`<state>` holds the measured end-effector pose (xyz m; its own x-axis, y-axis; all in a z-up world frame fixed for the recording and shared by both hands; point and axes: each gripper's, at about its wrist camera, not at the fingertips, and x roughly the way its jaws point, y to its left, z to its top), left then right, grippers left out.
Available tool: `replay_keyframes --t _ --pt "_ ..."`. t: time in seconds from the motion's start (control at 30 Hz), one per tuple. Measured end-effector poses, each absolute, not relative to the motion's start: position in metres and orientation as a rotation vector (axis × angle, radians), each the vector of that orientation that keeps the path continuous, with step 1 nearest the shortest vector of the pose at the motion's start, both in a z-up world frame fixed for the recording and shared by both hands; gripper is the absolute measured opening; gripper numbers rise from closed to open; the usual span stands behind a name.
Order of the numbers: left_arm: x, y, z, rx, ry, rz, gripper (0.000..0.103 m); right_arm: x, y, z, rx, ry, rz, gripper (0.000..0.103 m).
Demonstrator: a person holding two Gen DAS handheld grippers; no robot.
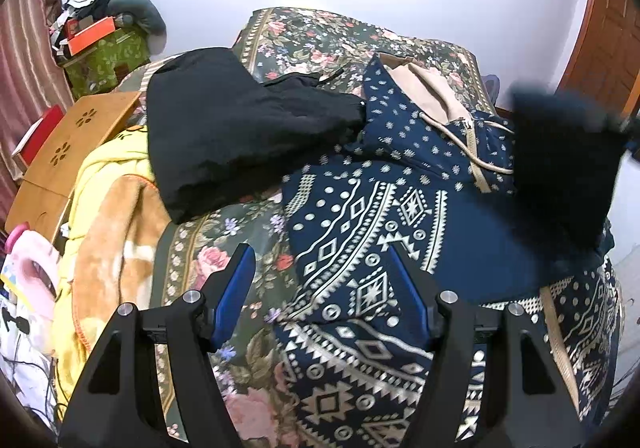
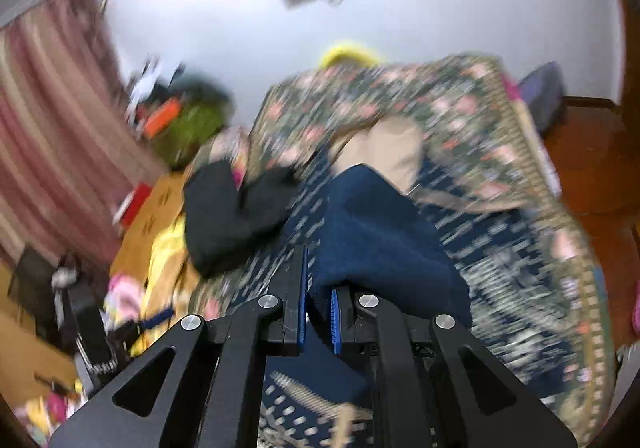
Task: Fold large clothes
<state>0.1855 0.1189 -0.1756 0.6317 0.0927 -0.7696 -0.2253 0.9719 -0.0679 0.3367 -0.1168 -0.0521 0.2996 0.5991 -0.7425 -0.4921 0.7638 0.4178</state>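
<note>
Left wrist view: the left gripper [image 1: 322, 288] hangs with jaws wide and empty above the patterned hoodie [image 1: 360, 232], which runs from lower centre to its hood at upper right on the floral bedspread [image 1: 248, 232].

Right wrist view, blurred: the right gripper [image 2: 318, 300] is clamped on dark blue cloth, probably the hoodie's sleeve [image 2: 380, 232], reaching upward mid-frame.

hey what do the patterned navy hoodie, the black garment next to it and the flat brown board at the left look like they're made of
Hoodie: soft knit or fleece, probably; matte, creases, woven-look pale pattern, tan lining.
Black garment: thin matte cloth, fine wrinkles; fibre unclear.
Board: wood or bamboo, it seems; smooth honey-brown, cut-out flower holes.
</note>
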Motion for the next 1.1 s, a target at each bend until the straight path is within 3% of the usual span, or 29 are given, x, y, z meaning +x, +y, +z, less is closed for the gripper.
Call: replay_keyframes --t 0.2,0.37,0.57,0.73,1.1 --pt "0.168 0.128 -0.183 -0.185 0.901 0.182 0.067 0.297 -0.066 -0.127 -0.12 1.218 0.811 0.009" --pt "0.164 0.124 -0.191 -0.175 0.933 0.178 0.067 0.281 -0.06 -0.146 -0.262 1.263 0.797 0.01" --pt "0.174 0.103 -0.184 -0.139 0.93 0.146 0.067 0.286 -0.084 -0.126 -0.202 1.296 0.812 0.018" --pt "0.191 0.073 -0.166 -0.071 0.902 0.092 0.067 0.29 -0.122 -0.095 -0.127 1.175 0.775 0.038" --pt "0.243 -0.021 -0.169 0.099 0.949 -0.108 0.067 0.333 -0.224 -0.067 -0.1 0.993 0.474 0.038"
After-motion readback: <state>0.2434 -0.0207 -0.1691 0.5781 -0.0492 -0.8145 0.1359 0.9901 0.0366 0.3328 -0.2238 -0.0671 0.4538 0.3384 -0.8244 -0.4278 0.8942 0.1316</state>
